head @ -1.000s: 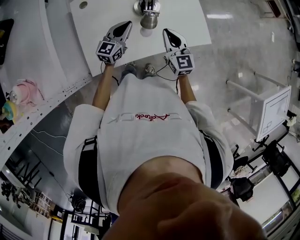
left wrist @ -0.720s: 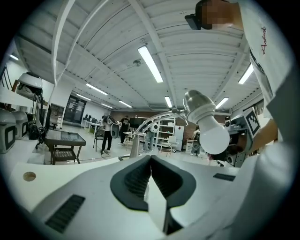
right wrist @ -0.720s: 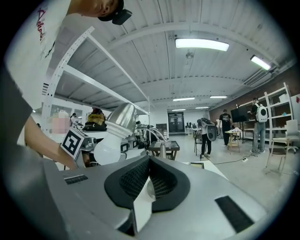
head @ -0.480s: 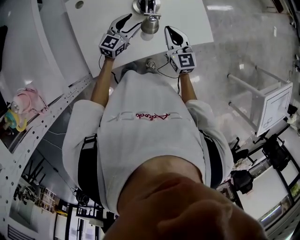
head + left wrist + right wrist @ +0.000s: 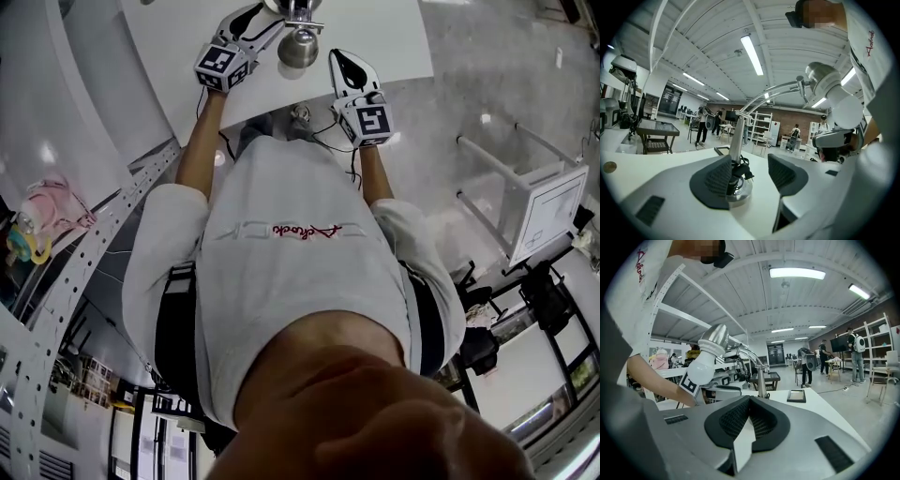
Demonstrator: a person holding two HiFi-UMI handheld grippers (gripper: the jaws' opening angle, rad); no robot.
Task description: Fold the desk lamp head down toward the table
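1. Shows chrome lamp (image 5: 736, 138) on white table (image 5: 394, 37): upright post, arched arm, head (image 5: 821, 78) raised.
2. Finds left gripper (image 5: 750, 171) released, base between jaws; right gripper (image 5: 749, 417) clenched, empty.
3. Differs from before: left jaws opened, nearer lamp.

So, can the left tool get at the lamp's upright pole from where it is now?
Probably yes. The left tool is open, and the lamp pole stands just ahead of its gap with nothing between them. The lamp head hangs higher up and off to the side, out of the way.
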